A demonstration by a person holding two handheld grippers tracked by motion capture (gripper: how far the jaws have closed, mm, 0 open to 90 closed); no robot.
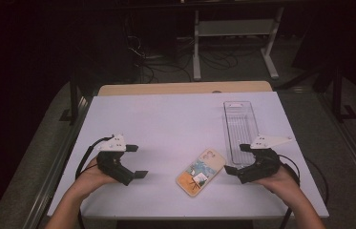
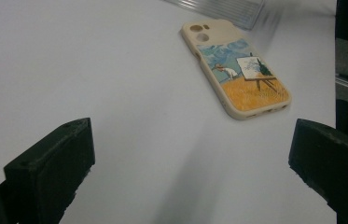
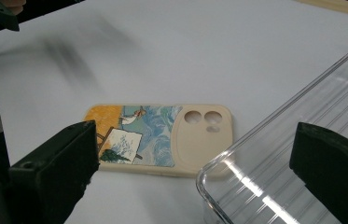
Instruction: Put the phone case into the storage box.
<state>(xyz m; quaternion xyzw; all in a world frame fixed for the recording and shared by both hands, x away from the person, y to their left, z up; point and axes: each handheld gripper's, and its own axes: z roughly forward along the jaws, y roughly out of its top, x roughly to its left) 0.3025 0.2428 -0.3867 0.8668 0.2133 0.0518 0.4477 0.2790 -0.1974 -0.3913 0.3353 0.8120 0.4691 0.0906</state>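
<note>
Both grippers gape empty: left (image 1: 136, 161), right (image 1: 237, 159). Case (image 1: 201, 172) at tray's (image 1: 240, 125) 7 o'clock; pinch long edges squarely.

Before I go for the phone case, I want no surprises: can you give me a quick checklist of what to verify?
1. Left tool open, nothing between its jaws: ok.
2. Right tool open, nothing held: ok.
3. Phone case lies flat, printed side up, apart from both tools: ok.
4. Clear plastic tray empty: ok.
5. Tray's near end close beside the case, touching or not: cannot tell.
6. White table bare around the case: ok.
</note>
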